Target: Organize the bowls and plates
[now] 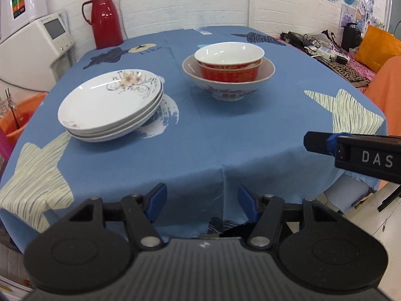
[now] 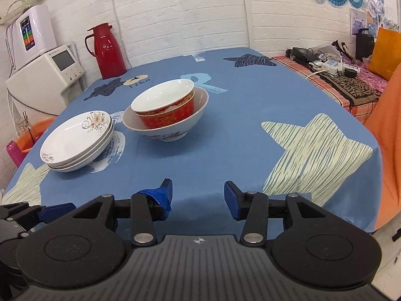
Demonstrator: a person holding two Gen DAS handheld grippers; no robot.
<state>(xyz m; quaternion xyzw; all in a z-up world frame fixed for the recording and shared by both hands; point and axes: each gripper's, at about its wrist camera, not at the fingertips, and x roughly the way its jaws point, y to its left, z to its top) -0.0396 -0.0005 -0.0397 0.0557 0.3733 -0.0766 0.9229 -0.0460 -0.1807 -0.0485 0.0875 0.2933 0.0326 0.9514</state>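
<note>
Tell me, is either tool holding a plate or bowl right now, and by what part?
Nothing is held. The left tool and right tool are both open and empty, short of the plates and bowls.

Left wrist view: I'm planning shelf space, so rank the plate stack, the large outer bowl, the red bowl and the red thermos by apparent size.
1. plate stack
2. large outer bowl
3. red thermos, farther away, so unsure
4. red bowl, mostly hidden

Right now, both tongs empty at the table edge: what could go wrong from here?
1. The plate stack sits tilted and offset; gripping one rim could slide the others.
2. The red bowls lean inside the big bowl; lifting the outer one may tip them out.
3. The plates lie near the left edge of the table, so a push there might send them off.
</note>
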